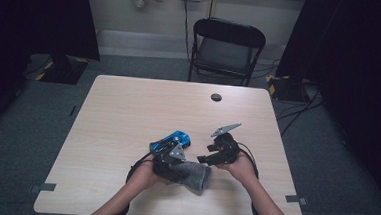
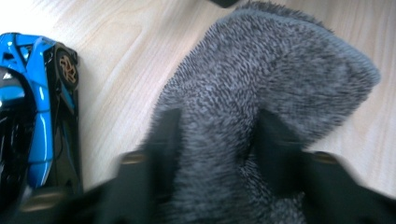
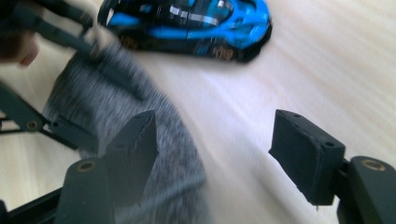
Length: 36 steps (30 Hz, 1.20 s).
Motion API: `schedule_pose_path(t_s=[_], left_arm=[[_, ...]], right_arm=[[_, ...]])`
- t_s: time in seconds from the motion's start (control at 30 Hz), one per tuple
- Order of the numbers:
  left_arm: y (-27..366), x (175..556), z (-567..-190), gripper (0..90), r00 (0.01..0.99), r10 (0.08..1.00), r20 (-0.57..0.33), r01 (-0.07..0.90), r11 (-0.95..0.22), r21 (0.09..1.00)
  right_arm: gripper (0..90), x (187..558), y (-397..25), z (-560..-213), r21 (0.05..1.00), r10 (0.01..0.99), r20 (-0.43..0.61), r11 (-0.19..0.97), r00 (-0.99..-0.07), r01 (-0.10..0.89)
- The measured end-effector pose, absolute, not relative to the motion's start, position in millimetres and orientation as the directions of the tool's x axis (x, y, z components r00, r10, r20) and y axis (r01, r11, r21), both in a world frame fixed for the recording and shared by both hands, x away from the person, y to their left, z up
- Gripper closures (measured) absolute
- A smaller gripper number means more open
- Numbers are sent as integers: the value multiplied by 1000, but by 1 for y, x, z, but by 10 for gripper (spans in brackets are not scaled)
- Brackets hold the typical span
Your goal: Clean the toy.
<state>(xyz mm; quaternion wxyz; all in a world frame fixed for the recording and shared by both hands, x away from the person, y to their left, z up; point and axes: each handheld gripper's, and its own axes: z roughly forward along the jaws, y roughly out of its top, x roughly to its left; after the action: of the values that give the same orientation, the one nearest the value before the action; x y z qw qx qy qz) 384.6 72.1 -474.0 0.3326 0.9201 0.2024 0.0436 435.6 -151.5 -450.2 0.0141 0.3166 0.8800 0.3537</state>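
Observation:
A grey fuzzy cloth point(image 1: 197, 175) lies near the front middle of the wooden table point(image 1: 128, 108). A blue and black toy car point(image 1: 172, 139) sits just behind it. My left gripper point(image 1: 170, 159) reaches onto the cloth's left end. In the left gripper view its jaws point(image 2: 219, 140) are drawn in on a bunched fold of the cloth point(image 2: 271, 70), with the car point(image 2: 42, 116) to their left. My right gripper point(image 1: 204, 156) hovers at the cloth's right side. It is open point(image 3: 215, 149), its left jaw over the cloth's edge point(image 3: 93, 107) and bare table between the jaws. The car point(image 3: 196, 23) lies beyond.
A black folding chair point(image 1: 227, 44) stands behind the table's far edge. A dark round cable hole point(image 1: 216, 97) sits near the far middle of the tabletop. Black curtains hang at both sides, and cables lie on the floor at the right.

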Motion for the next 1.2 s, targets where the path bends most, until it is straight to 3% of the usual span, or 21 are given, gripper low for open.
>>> schedule_pose_path(t_s=[0.07, 0.17, 0.33, 0.7, 1.2], left_arm=[[73, 383, -471, 687, 913, 405, -53, 349, -705, 618], [78, 381, -467, 730, 908, 415, -60, 358, -692, 627], [101, 378, -450, 732, 884, 460, -80, 388, -630, 673], [163, 370, -440, 721, 823, 556, -117, 475, -561, 678], [238, 361, -435, 718, 707, 695, -128, 568, -451, 688]], right_arm=[[317, 438, -146, -449, 645, 575, 187, 540, -797, 540], [318, 441, -135, -447, 663, 570, 153, 546, -807, 512], [300, 447, -118, -447, 693, 573, 138, 527, -808, 492], [138, 459, -76, -451, 726, 573, 155, 487, -805, 486], [149, 468, -31, -464, 704, 536, 117, 549, -836, 451]])
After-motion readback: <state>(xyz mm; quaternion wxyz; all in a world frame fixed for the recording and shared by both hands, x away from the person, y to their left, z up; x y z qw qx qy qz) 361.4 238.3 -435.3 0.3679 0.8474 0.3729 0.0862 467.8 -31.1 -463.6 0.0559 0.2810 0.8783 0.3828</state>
